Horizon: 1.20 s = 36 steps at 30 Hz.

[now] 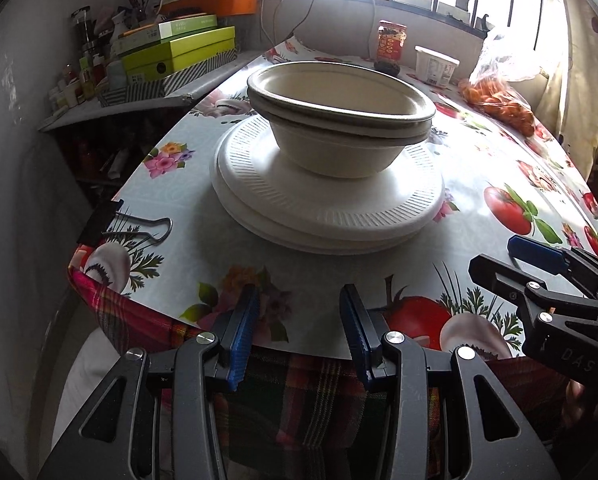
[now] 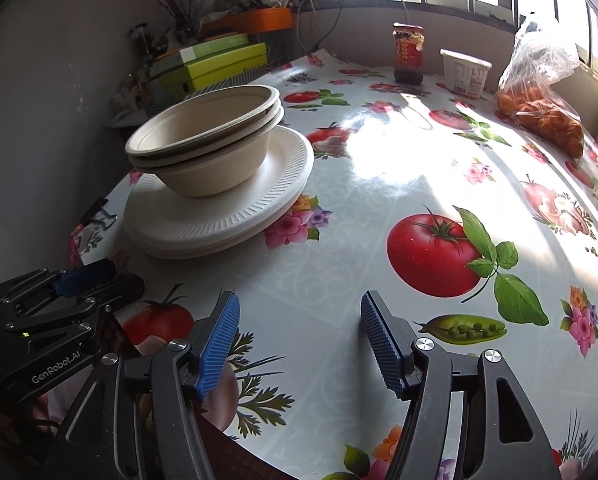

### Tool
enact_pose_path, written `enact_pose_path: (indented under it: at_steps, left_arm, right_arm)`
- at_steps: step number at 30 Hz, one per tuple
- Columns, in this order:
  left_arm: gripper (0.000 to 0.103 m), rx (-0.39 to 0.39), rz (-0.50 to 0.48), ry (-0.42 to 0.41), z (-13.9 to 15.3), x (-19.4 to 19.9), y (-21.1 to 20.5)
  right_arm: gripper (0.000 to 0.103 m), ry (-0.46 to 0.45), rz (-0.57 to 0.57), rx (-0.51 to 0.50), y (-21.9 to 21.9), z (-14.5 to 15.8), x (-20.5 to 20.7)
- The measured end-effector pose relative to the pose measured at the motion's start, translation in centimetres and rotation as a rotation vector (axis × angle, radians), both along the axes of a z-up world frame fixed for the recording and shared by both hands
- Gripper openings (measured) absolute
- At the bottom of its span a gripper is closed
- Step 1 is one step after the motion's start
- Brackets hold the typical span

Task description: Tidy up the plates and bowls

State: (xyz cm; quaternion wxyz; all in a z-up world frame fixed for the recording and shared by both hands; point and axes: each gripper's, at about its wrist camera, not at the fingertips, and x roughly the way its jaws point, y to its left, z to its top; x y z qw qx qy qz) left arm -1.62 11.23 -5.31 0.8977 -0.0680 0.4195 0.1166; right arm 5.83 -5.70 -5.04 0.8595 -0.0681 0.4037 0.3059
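Note:
Two nested beige bowls (image 1: 339,120) (image 2: 203,140) sit on a stack of white ribbed plates (image 1: 327,208) (image 2: 219,208) on the flowered tablecloth. My left gripper (image 1: 299,320) hovers at the table's near edge in front of the stack, jaws open with nothing between the blue pads. It also shows at the lower left of the right wrist view as the left gripper (image 2: 95,276). My right gripper (image 2: 299,336) stands open over bare cloth to the right of the stack, holding nothing. In the left wrist view the right gripper (image 1: 539,264) appears at the right edge.
A binder clip (image 1: 135,224) lies left of the plates. At the far side stand a red jar (image 2: 409,54), a white tub (image 2: 465,70) and a bag of orange snacks (image 2: 539,108). Green boxes (image 1: 175,52) pile on a side shelf at left.

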Motion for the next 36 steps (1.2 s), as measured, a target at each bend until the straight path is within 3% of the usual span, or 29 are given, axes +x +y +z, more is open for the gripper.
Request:
enact_pose_path:
  at_steps: [10, 16, 36]
  left_arm:
    - [0.045, 0.001, 0.007, 0.0, -0.01, 0.28, 0.0]
    - [0.062, -0.001, -0.018, 0.009, -0.12, 0.48, -0.46]
    - [0.068, -0.002, -0.01, 0.009, -0.17, 0.58, -0.32]
  right_arm:
    - [0.071, -0.018, -0.024, -0.026, -0.11, -0.14, 0.12]
    - [0.081, -0.033, -0.031, -0.061, 0.21, -0.36, -0.06]
    - [0.086, -0.047, -0.064, -0.096, 0.08, -0.61, 0.23]
